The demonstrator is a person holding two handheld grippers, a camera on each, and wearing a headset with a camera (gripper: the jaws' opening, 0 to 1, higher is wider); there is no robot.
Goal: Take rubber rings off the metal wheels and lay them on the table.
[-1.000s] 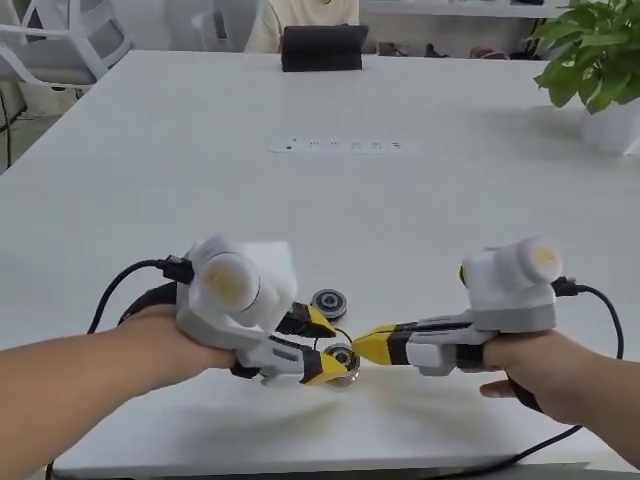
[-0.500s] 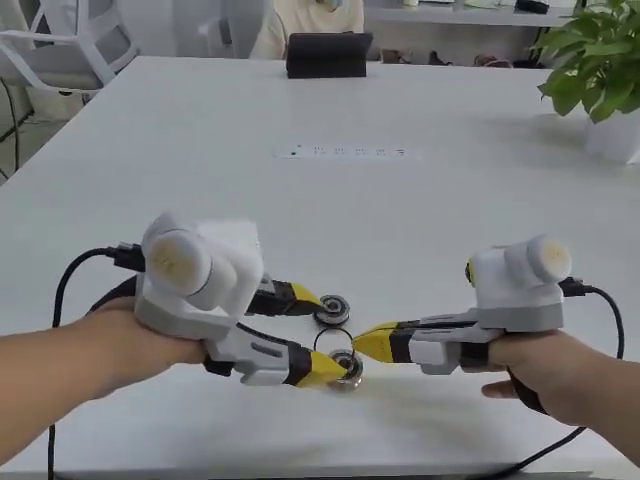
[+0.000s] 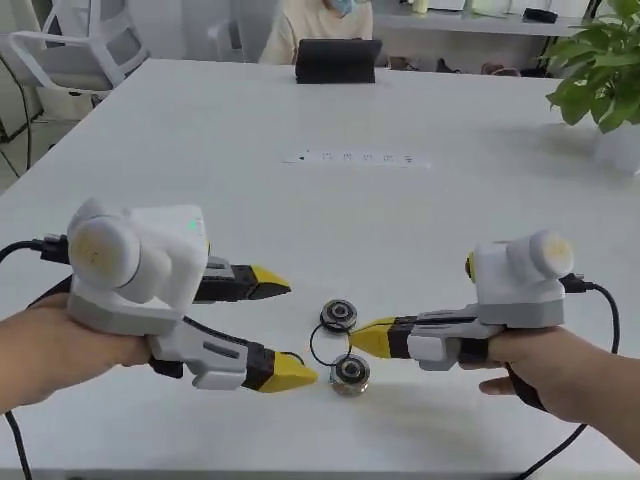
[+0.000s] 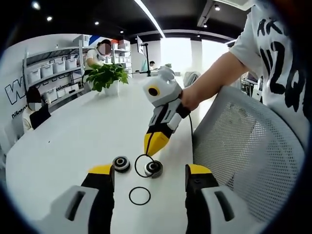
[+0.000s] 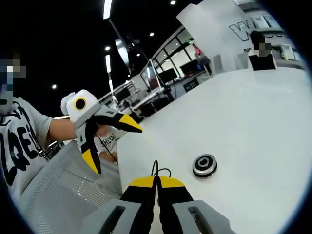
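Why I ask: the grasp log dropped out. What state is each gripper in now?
Left gripper: open, holding nothing.
Right gripper: shut on a rubber ring.

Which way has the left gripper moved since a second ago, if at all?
Yes. The left gripper has pulled back leftward, off the near metal wheel that its jaws flanked earlier, and it now stands open.
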